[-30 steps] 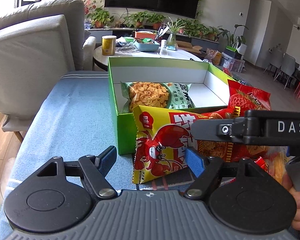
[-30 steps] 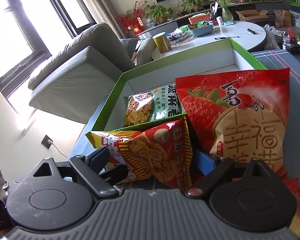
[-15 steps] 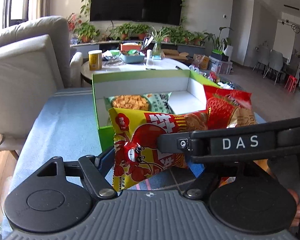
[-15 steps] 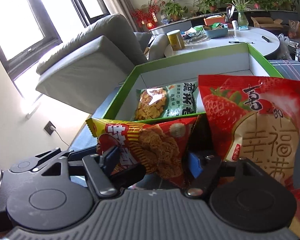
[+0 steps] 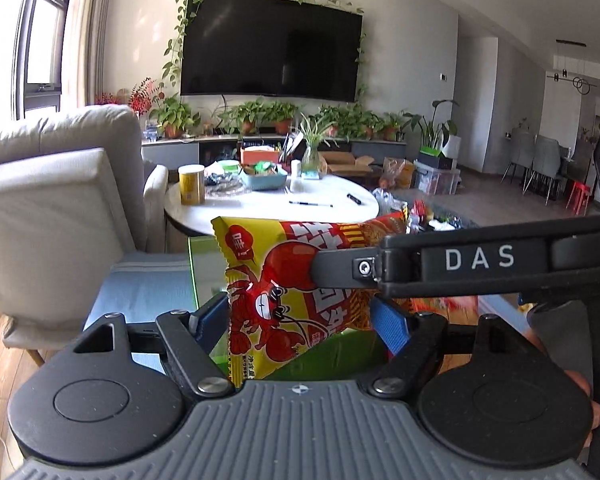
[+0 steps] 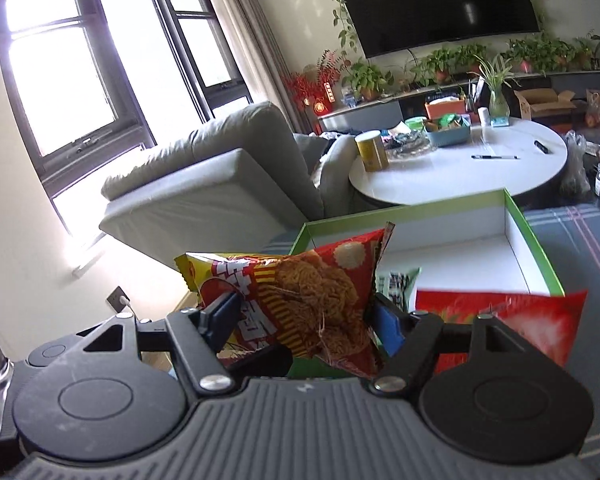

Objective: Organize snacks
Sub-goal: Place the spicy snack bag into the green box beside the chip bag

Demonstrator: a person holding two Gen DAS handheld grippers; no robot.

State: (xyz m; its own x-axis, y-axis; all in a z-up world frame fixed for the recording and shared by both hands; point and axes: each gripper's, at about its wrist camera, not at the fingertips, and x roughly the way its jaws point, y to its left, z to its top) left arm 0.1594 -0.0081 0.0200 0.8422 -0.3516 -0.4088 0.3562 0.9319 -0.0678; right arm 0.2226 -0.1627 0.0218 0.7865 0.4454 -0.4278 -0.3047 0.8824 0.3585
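The yellow-and-red snack bag [image 5: 288,292] sits at the centre of the left wrist view, lifted above the green box [image 6: 532,248], whose rim shows just behind and below it. In the right wrist view the same bag fills the lower middle of the frame. The right gripper [image 6: 306,320] is clamped on it, its blue pads pressing both sides of the bag. The left gripper [image 5: 300,320] has the bag's other end between its fingers; its left pad looks to touch the bag's edge, but the right pad seems to stand just clear of it, so I cannot tell whether it truly grips. The right gripper's arm crosses the middle right of the left view, in front of the bag.

A red strawberry bag [image 6: 500,320] lies at the lower right of the right view, and a green-printed bag [image 6: 398,284] peeks out inside the box.

The risks, as I judge them: two grippers on one thin, air-filled bag could pull against each other and tear or burst it. If the left hold is loose, the bag may swing or slip when carried over the box wall. Its hanging corner could also catch the rim and tip the box.
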